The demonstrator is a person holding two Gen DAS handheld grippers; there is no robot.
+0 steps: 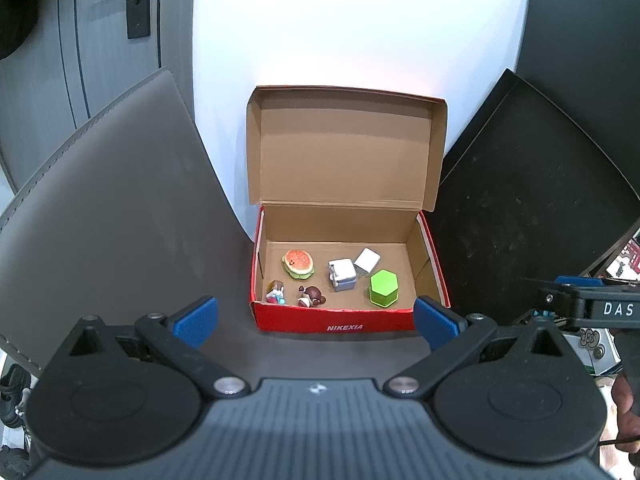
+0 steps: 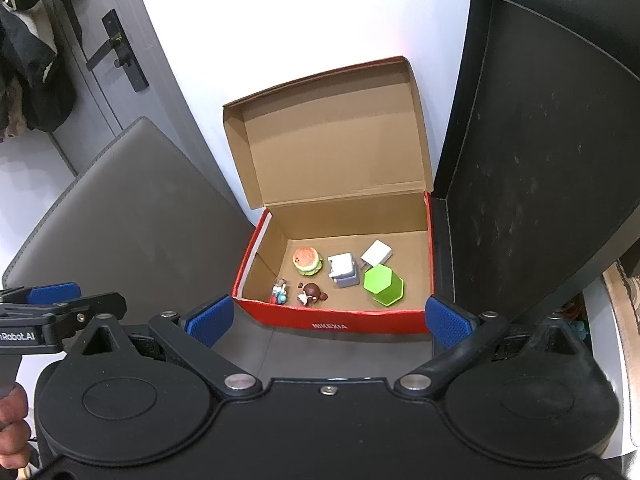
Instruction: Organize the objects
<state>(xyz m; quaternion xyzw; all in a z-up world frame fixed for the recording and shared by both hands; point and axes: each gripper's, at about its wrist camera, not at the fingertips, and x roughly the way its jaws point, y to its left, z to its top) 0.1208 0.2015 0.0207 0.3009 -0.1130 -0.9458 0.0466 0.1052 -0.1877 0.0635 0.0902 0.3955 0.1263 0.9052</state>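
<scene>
- A dark worktop (image 1: 336, 350) carries a red box (image 1: 332, 320), lid (image 1: 344, 152) flung back upright against a white wall (image 1: 352, 28).
- A grey pad (image 1: 108, 184) rises at the box's left; a black board (image 1: 532, 208) stands at its right, just beside the box wall.
- The left claw (image 1: 315, 318) hangs wide apart before the box's front edge, gripping nothing, blue pads (image 1: 196, 320) level with the box corners.
- The right claw (image 2: 329, 320) is likewise spread wide and empty, facing the same front wall from slightly further right.
- Inside, toward the right, a green hexagonal block (image 1: 383, 289) stands near the front wall.
- A white cube (image 1: 342, 275) sits at the floor's centre, with a white square piece (image 1: 367, 260) just behind it, toward the block.
- A burger toy (image 1: 297, 264) sits at left on the box floor, apart from the cube.
- A brown-haired figurine (image 1: 311, 296) lies at the front wall, between burger and cube.
- A smaller figurine (image 1: 276, 292) lies in the front left corner.
</scene>
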